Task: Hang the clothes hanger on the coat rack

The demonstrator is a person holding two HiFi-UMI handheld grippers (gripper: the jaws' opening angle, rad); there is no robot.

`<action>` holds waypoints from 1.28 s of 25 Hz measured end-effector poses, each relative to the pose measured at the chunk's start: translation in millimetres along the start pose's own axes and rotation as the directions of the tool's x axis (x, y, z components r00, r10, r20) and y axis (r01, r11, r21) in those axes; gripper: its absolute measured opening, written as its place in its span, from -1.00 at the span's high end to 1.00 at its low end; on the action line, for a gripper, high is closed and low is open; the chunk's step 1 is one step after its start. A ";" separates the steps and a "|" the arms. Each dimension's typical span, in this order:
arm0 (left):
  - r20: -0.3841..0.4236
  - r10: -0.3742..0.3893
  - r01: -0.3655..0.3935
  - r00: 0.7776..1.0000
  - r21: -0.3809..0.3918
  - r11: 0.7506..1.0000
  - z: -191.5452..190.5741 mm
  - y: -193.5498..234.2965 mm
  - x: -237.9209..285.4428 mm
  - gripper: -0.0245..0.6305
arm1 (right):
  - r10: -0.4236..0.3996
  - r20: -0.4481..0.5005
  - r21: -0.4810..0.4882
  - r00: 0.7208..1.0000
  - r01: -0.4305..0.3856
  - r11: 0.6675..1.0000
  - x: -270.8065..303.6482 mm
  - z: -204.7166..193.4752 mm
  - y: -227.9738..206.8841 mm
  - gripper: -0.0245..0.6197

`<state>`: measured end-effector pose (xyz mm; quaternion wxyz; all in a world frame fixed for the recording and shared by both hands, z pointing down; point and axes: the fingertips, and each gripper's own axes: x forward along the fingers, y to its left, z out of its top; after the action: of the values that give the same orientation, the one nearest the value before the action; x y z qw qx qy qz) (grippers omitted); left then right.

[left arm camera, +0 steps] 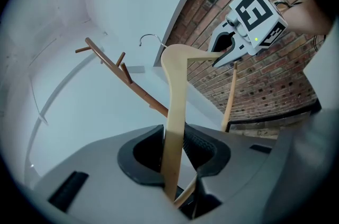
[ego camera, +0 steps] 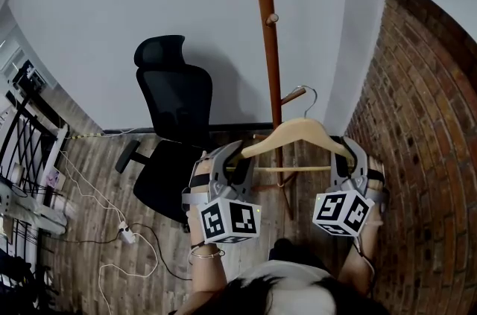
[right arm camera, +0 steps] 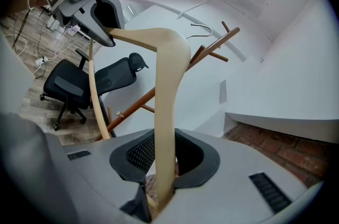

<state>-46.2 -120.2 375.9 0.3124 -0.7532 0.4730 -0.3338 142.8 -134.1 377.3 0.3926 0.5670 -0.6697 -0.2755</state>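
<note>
The coat rack (ego camera: 267, 45) stands at 12 o'clock, and the clothes hanger (ego camera: 298, 136) is carried in the air in front of its pole. Hanging is not yet done: the wire hook (ego camera: 307, 99) sits just beside the tip of the lower peg (ego camera: 293, 94), at its 3 o'clock, and in my judgement must be lifted over that peg and lowered. My left gripper (ego camera: 232, 161) is clamped on the hanger's shoulder at 8 o'clock and my right gripper (ego camera: 349, 157) on the shoulder at 4 o'clock, both hands extended side by side and pointing roughly level toward the rack.
</note>
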 end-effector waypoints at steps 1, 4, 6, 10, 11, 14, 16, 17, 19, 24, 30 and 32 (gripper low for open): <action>-0.003 0.002 -0.002 1.000 -0.001 1.000 0.6 1.5 2.9 0.59 | 0.002 0.002 -0.001 1.000 -0.002 1.000 3.4 0.5 -2.1 0.61; -0.012 0.012 -0.012 1.000 -0.003 1.000 2.4 5.8 11.1 0.59 | 0.007 0.016 -0.007 1.000 -0.007 1.000 13.8 1.0 -7.5 0.61; -0.015 0.021 -0.021 1.000 -0.003 1.000 2.5 8.3 15.5 0.59 | 0.008 0.025 -0.011 1.000 -0.007 1.000 20.2 1.7 -9.7 0.61; -0.023 0.036 -0.036 0.999 -0.005 0.999 0.4 12.7 20.7 0.59 | 0.011 0.039 -0.014 0.999 -0.011 1.000 29.4 5.2 -11.4 0.61; -0.026 0.038 -0.038 0.999 -0.005 0.999 -0.2 13.7 21.1 0.59 | 0.013 0.040 -0.013 0.999 -0.013 1.000 30.5 6.4 -11.7 0.61; -0.027 0.043 -0.043 0.999 -0.006 0.999 -1.1 17.1 21.8 0.59 | 0.016 0.039 -0.015 0.999 -0.015 1.000 32.3 10.8 -13.7 0.61; -0.027 0.045 -0.045 0.999 -0.005 0.999 -1.3 18.9 22.8 0.59 | 0.012 0.047 -0.020 0.999 -0.011 1.000 34.7 11.6 -14.6 0.61; -0.027 0.046 -0.046 0.999 -0.005 0.999 -1.6 19.5 23.4 0.59 | 0.012 0.050 -0.021 0.999 -0.011 1.000 35.8 11.9 -14.5 0.61; -0.027 0.046 -0.047 0.999 -0.005 0.999 -2.4 20.7 24.7 0.59 | 0.013 0.052 -0.021 0.999 -0.012 1.000 37.8 12.9 -14.5 0.61; -0.017 0.051 -0.050 0.999 0.007 0.999 -3.0 29.9 29.4 0.59 | 0.010 0.048 -0.011 0.999 -0.009 1.000 43.0 21.3 -19.3 0.61; 0.000 0.060 -0.060 0.998 -0.003 0.998 -3.3 48.7 36.7 0.59 | -0.015 0.055 -0.013 0.998 0.016 1.000 53.8 33.6 -25.8 0.61; 0.006 0.063 -0.063 0.998 -0.017 0.998 -0.9 55.3 39.9 0.59 | -0.021 0.054 -0.012 0.998 0.022 1.000 57.0 37.3 -29.8 0.61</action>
<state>-61.6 -176.9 341.3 0.3180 -0.7415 0.4983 -0.3173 124.9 -198.7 345.0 0.3751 0.5641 -0.6721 -0.2990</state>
